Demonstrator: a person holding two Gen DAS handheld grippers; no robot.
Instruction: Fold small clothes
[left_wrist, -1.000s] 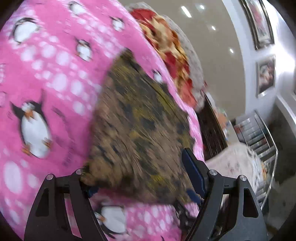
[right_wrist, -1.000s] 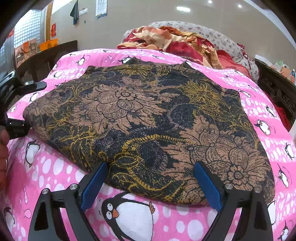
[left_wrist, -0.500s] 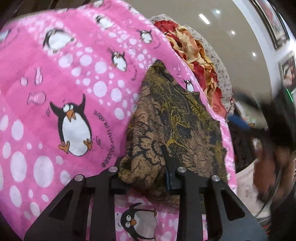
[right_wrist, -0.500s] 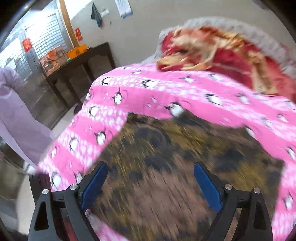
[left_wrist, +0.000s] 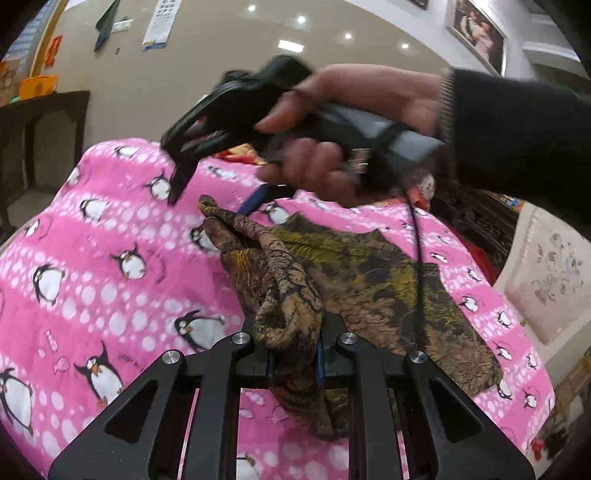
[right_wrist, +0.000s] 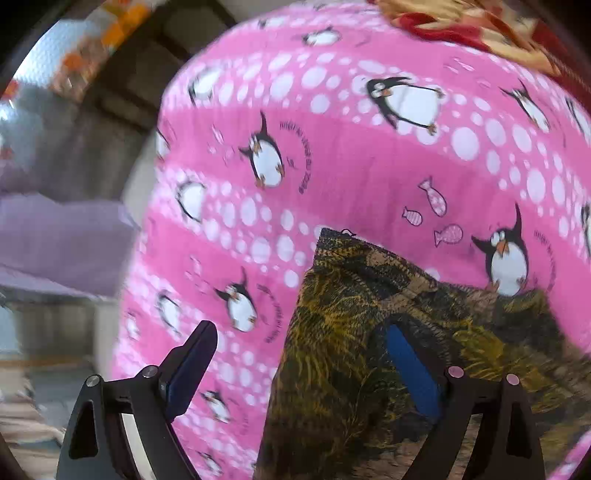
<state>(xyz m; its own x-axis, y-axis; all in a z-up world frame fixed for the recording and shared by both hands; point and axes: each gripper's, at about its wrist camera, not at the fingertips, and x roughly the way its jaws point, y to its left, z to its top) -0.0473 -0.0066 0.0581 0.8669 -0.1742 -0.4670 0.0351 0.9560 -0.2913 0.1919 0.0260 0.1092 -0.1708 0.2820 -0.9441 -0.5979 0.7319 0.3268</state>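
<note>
A brown, black and yellow flowered cloth (left_wrist: 369, 280) lies on a pink penguin blanket (left_wrist: 110, 258). My left gripper (left_wrist: 293, 358) is closing, and its pads press a bunched near edge of the cloth, lifted off the blanket. A hand in a black sleeve holds my right gripper (left_wrist: 212, 195) over the cloth's far corner. In the right wrist view that gripper (right_wrist: 301, 365) points steeply down with its jaws wide and closing. The cloth's corner (right_wrist: 332, 332) lies between its fingers, untouched by the pads, on the blanket (right_wrist: 332, 166).
Red and orange bedding (right_wrist: 461, 22) is piled at the far end of the bed. A dark wooden table (left_wrist: 40, 122) stands at the left, and a person in lilac clothes (right_wrist: 55, 240) is beside the bed. A white embroidered cover (left_wrist: 554, 273) lies to the right.
My left gripper closed on the cloth's near edge and raised it. My right gripper left the near edge, swung across to the far corner and tipped downward.
</note>
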